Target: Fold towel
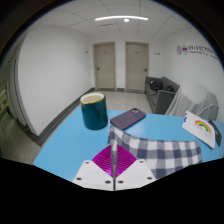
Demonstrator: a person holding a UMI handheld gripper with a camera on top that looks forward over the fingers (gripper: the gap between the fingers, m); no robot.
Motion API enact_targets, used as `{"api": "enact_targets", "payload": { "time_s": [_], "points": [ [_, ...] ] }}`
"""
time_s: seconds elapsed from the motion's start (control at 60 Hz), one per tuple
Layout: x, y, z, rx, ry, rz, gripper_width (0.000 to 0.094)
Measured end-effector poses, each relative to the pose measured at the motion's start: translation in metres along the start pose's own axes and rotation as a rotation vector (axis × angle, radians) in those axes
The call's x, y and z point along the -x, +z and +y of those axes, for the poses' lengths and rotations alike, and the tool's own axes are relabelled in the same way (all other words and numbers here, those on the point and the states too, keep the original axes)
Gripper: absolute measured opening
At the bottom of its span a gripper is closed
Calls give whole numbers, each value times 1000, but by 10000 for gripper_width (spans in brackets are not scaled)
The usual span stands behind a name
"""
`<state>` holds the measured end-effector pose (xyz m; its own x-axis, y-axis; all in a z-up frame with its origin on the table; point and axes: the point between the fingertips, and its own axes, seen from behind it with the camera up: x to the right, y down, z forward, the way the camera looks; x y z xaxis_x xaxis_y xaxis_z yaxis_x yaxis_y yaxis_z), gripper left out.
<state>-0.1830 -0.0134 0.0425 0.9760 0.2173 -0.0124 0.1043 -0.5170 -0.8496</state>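
Gripper nearly closed, pads pinching the near edge of the checked towel on the blue desk. Towel bunched, not yet neatly folded; likely mid-fold. Beyond: green cup, dark phone.

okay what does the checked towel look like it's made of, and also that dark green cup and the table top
The checked towel looks like soft woven cloth, matte; its edge bunches between the gripper's shut fingers. The dark green cup seems glazed ceramic or enamel, judging by its smooth sheen and pale rim; which one is unclear. The blue table top looks like a smooth, hard laminate or painted surface with a slight gloss.
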Motion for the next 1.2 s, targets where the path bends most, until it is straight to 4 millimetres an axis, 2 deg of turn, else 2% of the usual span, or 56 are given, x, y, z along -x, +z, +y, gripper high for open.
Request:
{"api": "enact_targets", "payload": {
  "time_s": [0.1,0.183,0.25,0.35,0.433,0.5,0.55,0.6,0.65,0.667,0.7,0.717,0.733,0.783,0.933,1.133,1.2],
  "points": [
    [-54,-32,-47,-73,41,38,8],
    [-112,-56,-59,-86,47,70,22],
    [-161,-57,-42,-49,47,117,24],
    [-231,-63,-3,23,68,211,27],
    [-270,-60,33,92,111,286,30],
    [-288,-56,55,140,144,309,32],
    [-290,-54,66,157,166,301,48],
    [-293,-55,68,143,171,303,144],
    [-301,-60,66,131,168,335,339],
    [-302,-63,66,128,170,347,466],
    [-301,-70,62,120,180,356,647],
    [-301,-73,59,110,187,357,649],
    [-299,-77,57,102,195,356,771],
    [-292,-90,51,79,222,352,844],
    [-257,-145,36,28,215,367,840],
    [-177,-232,30,-25,247,313,837],
    [-158,-257,33,-23,246,301,830]
  ]
}}
